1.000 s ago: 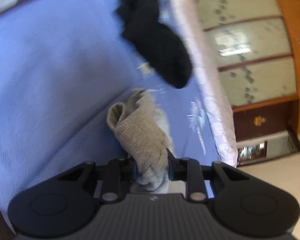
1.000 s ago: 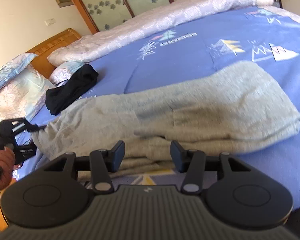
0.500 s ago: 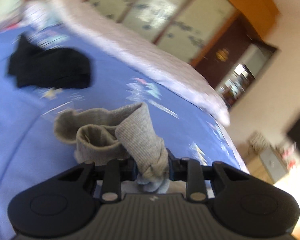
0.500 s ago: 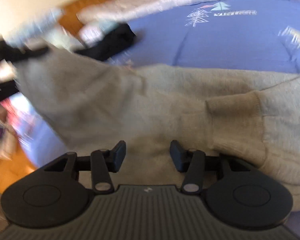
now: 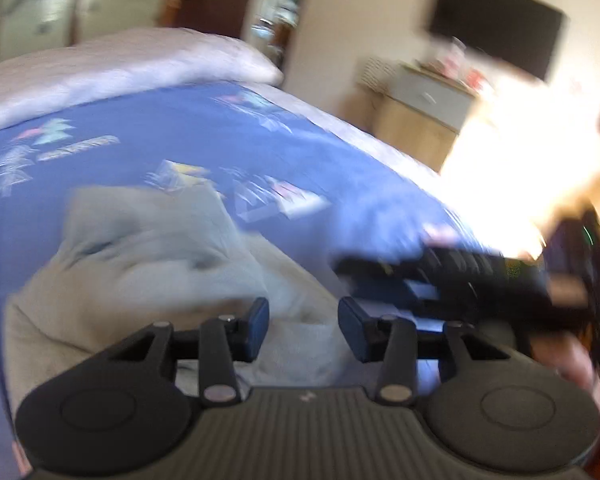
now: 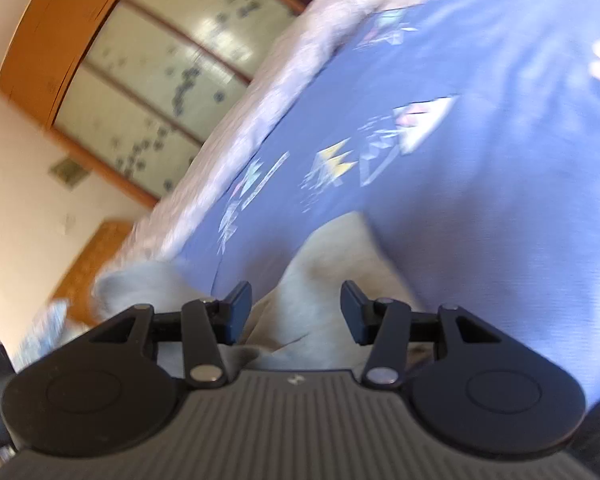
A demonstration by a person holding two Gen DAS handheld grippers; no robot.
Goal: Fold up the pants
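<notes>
- Writing: the blue bed sheet (image 5: 148, 128) carries printed triangle motifs and a strip of lettering at its left in the left wrist view, too blurred to read; the same prints in the right wrist view (image 6: 500, 160) are no clearer.
- Edges and room: a pale quilt (image 5: 112, 64) runs along the far edge of the bed, with bare blue sheet between it and the clothing. To the right, past the bed's edge, stand a low cabinet (image 5: 424, 116) and a dark screen (image 5: 496, 28) on the wall. In the right wrist view a wardrobe (image 6: 148, 80) with patterned panels rises at left.
- Left gripper (image 5: 303, 326): its jaws are opening, pads apart; the grey pants (image 5: 148, 264) lie bunched on the sheet below and to its left, cloth showing in the gap but not pinched.
- Right gripper (image 6: 296, 312): open, jaws apart, with the pants (image 6: 332, 280) lying beneath them and untouched by the pads. It also shows blurred at right in the left wrist view (image 5: 452, 276).
</notes>
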